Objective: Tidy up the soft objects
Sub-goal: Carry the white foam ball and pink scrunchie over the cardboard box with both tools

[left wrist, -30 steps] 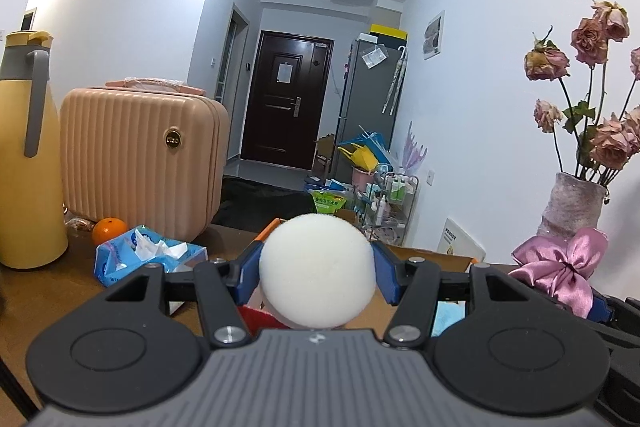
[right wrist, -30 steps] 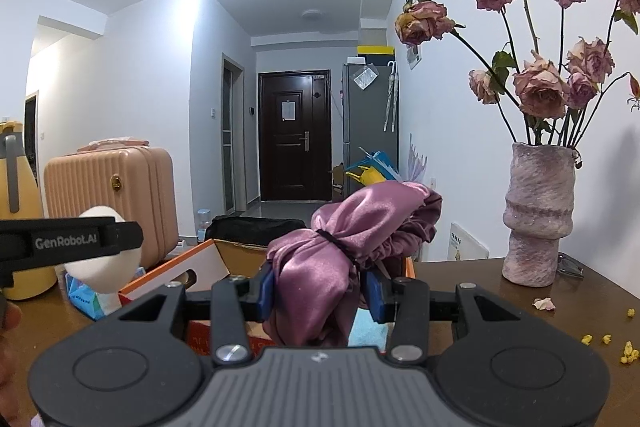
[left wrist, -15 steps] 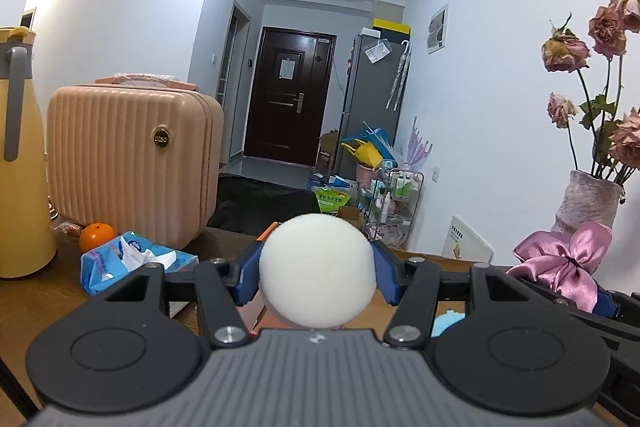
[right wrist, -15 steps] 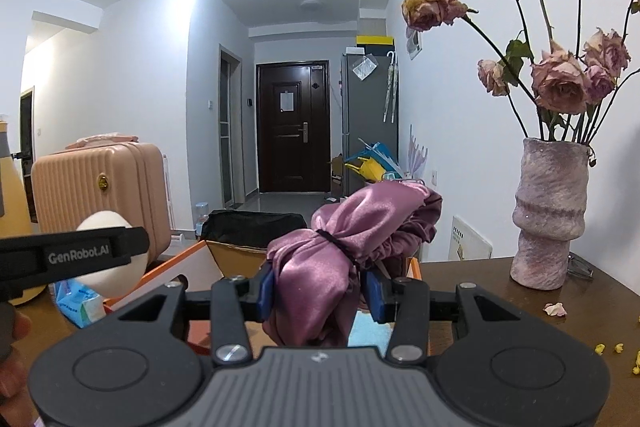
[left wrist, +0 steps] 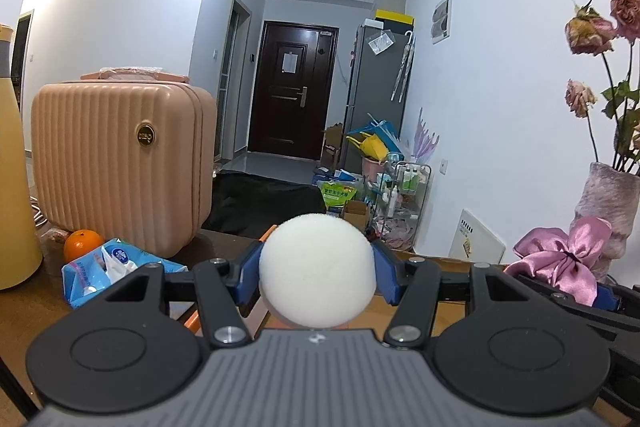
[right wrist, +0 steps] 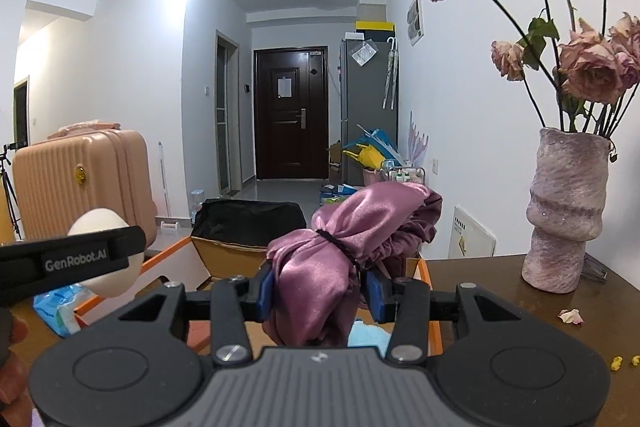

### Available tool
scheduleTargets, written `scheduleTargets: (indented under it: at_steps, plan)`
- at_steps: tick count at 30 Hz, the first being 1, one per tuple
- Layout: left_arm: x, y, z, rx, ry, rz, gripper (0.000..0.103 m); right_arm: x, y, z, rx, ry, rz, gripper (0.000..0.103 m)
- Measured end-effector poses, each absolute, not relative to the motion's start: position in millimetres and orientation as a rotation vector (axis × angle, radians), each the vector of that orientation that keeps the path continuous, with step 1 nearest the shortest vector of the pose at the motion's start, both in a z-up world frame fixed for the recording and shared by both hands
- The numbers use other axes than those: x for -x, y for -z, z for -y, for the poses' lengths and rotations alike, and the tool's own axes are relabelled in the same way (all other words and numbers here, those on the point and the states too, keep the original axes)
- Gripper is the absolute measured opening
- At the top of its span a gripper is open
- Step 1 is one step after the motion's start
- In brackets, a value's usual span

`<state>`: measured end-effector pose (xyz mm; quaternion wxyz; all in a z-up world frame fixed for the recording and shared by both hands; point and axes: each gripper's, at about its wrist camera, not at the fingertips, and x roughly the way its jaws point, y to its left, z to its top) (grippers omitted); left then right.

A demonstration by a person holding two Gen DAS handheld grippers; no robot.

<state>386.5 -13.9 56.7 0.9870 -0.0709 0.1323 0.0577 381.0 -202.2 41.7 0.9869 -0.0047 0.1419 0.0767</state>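
My left gripper (left wrist: 317,277) is shut on a white foam ball (left wrist: 317,269), its blue pads pressing both sides. The ball hangs above the wooden table. My right gripper (right wrist: 320,287) is shut on a bunched purple satin cloth (right wrist: 332,259) tied with a black band. Under both grippers lies an open box with orange edges (right wrist: 168,257); something light blue (right wrist: 368,337) lies inside it. In the right wrist view the left gripper (right wrist: 68,261) and the foam ball (right wrist: 100,221) show at the left. In the left wrist view the purple cloth (left wrist: 560,259) shows at the right.
A pink ribbed suitcase (left wrist: 120,167) stands on the table at the left, with an orange (left wrist: 82,243) and a blue tissue pack (left wrist: 108,269) before it. A yellow thermos (left wrist: 16,187) is far left. A purple vase of dried roses (right wrist: 566,211) stands at the right.
Both grippers have drifted sideways together, still holding their objects: the suitcase and the vase have shifted to the right in both views.
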Motion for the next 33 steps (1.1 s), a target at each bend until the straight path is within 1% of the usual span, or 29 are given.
scheduleTargets:
  at_steps: [9, 23, 33]
  plan:
    - [-408.3, -53.7, 12.5, 0.136, -0.124, -0.281, 0.059, -406.4, -37.4, 198.9, 0.023, -0.136, -0.311, 0.044]
    - [-432.4, -46.7, 14.1, 0.118, -0.126, -0.316, 0.059, -436.5, -20.9, 191.8, 0.043, -0.122, -0.403, 0.044]
    - [-442.9, -33.6, 14.6, 0.108, -0.128, -0.355, 0.059, -443.2, -10.9, 189.8, 0.058, -0.116, -0.446, 0.044]
